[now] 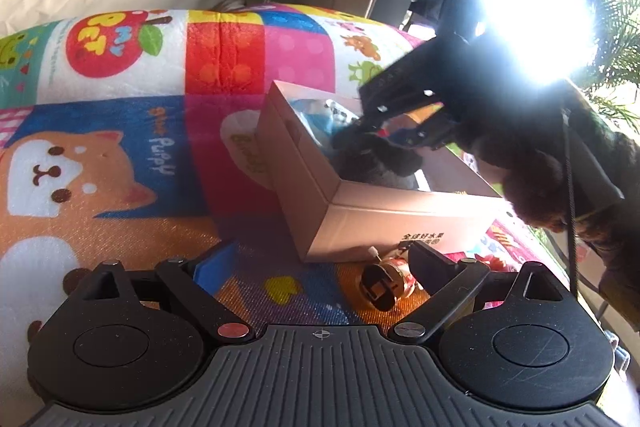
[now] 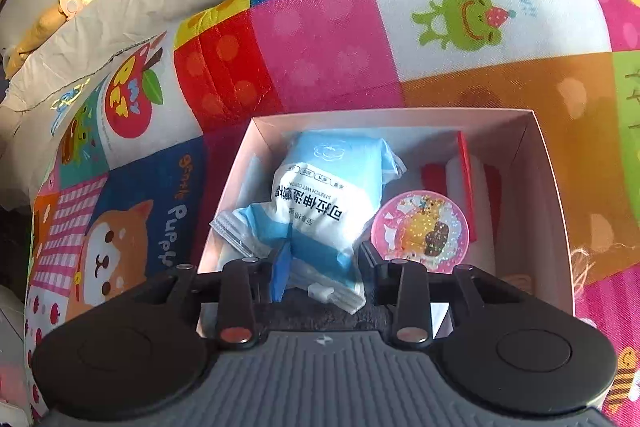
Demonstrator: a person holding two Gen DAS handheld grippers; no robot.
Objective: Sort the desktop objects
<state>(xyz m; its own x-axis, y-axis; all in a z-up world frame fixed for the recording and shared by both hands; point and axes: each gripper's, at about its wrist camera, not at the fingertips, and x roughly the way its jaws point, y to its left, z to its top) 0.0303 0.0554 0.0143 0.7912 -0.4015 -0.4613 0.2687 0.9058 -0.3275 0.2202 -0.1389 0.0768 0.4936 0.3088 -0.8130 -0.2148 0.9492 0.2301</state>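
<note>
Jaws of your right gripper (image 2: 320, 263) pinch the wipes pack (image 2: 320, 203) down inside the box (image 2: 400, 119), beside a round pink toy (image 2: 420, 231). Your left gripper (image 1: 316, 263) gapes empty; one small orange toy (image 1: 384, 283) outside the box awaits sorting.

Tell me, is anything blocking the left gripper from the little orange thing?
Nothing visible does. The small orange object lies on the mat beside the open left gripper's right finger, near the cardboard box.
</note>
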